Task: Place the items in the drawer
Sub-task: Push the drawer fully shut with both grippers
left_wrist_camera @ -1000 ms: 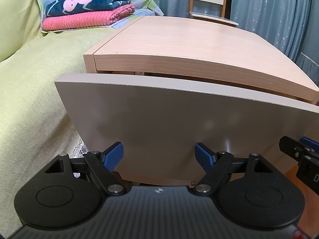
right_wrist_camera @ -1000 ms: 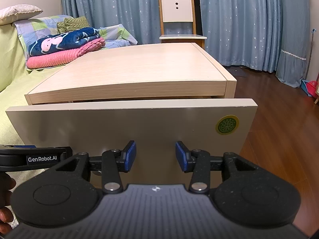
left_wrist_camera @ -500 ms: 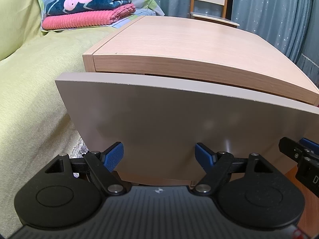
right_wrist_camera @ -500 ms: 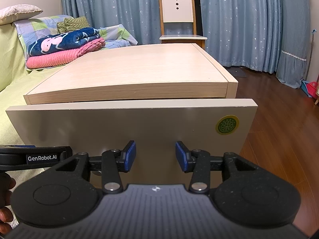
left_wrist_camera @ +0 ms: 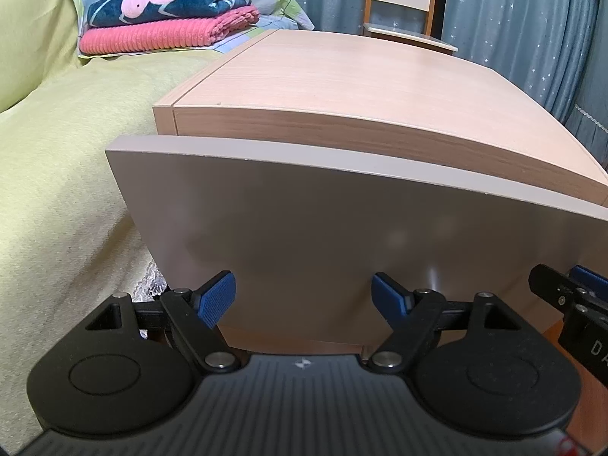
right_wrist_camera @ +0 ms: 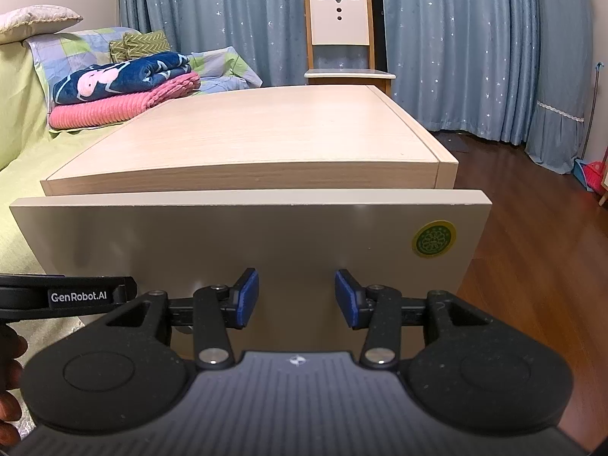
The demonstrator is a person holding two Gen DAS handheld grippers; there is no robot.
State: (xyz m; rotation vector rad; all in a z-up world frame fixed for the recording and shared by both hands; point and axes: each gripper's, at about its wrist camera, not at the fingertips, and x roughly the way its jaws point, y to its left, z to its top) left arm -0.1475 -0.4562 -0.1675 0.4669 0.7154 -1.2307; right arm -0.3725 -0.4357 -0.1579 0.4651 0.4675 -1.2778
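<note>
Two grippers, my left (left_wrist_camera: 302, 296) and right (right_wrist_camera: 296, 298), gape empty-handed before the flat beige drawer front (right_wrist_camera: 247, 239), near flush under the pale wooden cabinet top (right_wrist_camera: 266, 133). No items in sight; I can't tell what's inside, and a lopsided shove here could skew and jam it.

Your right gripper (right_wrist_camera: 296, 296) sits low against the drawer front (right_wrist_camera: 228, 243), blue pads (right_wrist_camera: 245, 296) spread apart with nothing between them. The drawer looks almost flush under the light wood cabinet top (right_wrist_camera: 258, 129). There's a round green sticker (right_wrist_camera: 434, 238) near the front's right corner. Your left gripper (right_wrist_camera: 64, 296) pokes in from the left edge, fingers of your hand (right_wrist_camera: 9, 380) below it.
</note>
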